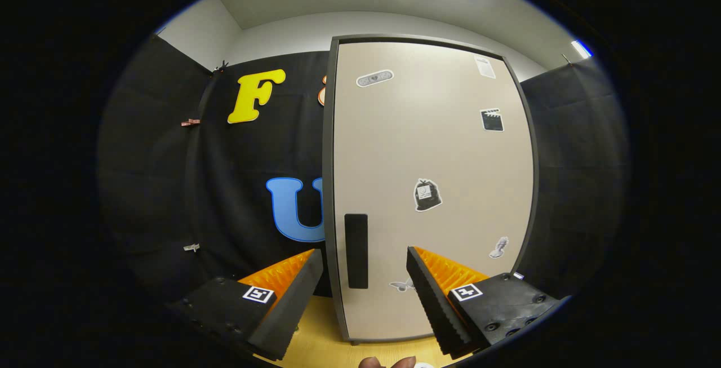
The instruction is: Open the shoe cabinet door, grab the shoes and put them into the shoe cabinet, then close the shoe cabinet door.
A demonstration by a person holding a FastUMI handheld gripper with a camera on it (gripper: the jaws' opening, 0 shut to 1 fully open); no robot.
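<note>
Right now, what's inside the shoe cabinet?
Cannot tell: the shoe cabinet door is shut and covers the inside. Only its front shows, with stickers and a dark handle. The gripper is open, the handle between its fingers, ahead.

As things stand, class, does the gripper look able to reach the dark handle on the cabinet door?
Probably yes: the gripper is open, the handle sits between its fingers just ahead, and nothing lies between them on the closed door.

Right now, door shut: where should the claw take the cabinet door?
Judging from this view: grip the dark vertical handle near the door's left edge, coming straight on. It is a tall narrow strip, so the open claw, already straddling it, could close across its width.
</note>
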